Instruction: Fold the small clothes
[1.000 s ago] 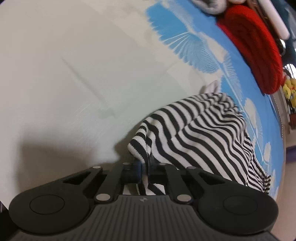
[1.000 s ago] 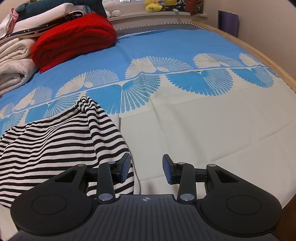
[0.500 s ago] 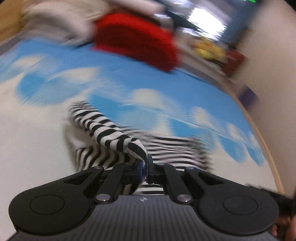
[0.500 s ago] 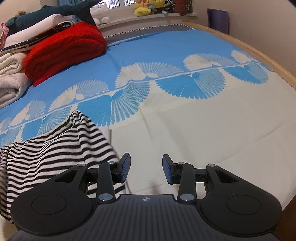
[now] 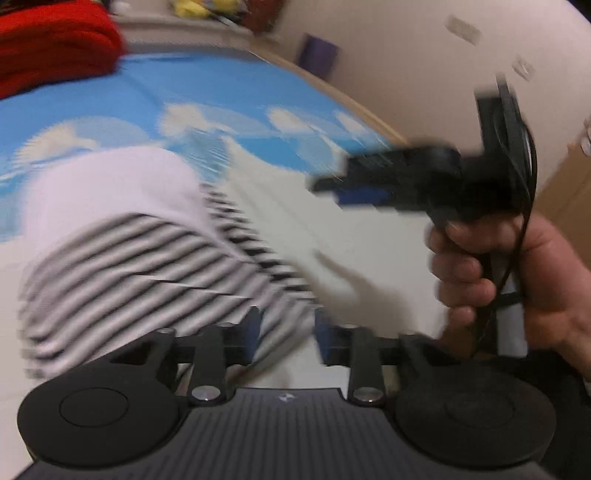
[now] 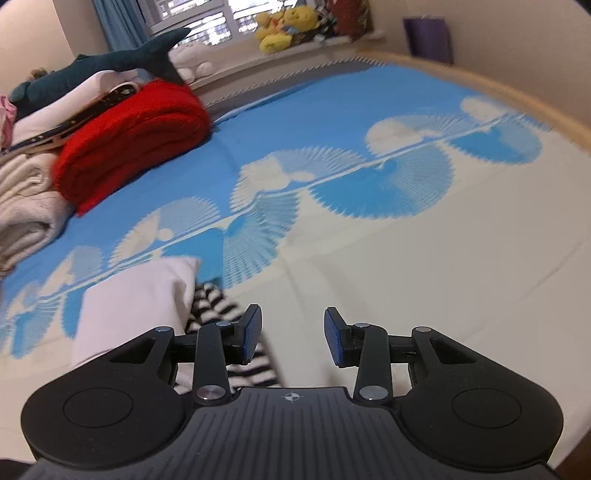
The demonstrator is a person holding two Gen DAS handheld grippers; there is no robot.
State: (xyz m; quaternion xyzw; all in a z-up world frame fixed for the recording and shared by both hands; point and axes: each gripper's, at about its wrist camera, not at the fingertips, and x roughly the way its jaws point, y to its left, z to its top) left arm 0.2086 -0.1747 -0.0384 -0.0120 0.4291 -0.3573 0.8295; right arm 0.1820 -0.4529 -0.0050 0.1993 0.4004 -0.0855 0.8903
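A black-and-white striped garment [image 5: 129,266] lies on the bed, with a plain white panel [image 5: 107,184] of it turned up on top. The view is motion-blurred. My left gripper [image 5: 286,332] is open and empty, just above the garment's near right edge. My right gripper [image 6: 291,334] is open and empty, with the striped garment [image 6: 218,310] and its white panel [image 6: 133,299] to its left. The right gripper [image 5: 373,188] also shows in the left wrist view, held in a hand above the bed.
The bed cover [image 6: 369,192] is blue with white fan shapes, cream nearer me. A folded red knit [image 6: 129,136], cream blankets [image 6: 26,199], a toy shark [image 6: 110,62] and yellow plush toys [image 6: 284,26] lie at the far side. A wooden bed rim [image 6: 498,96] runs on the right.
My left gripper swung the held striped edge over and let it go; it is now open. The garment is folded over with a white panel on top. The right gripper stayed open.
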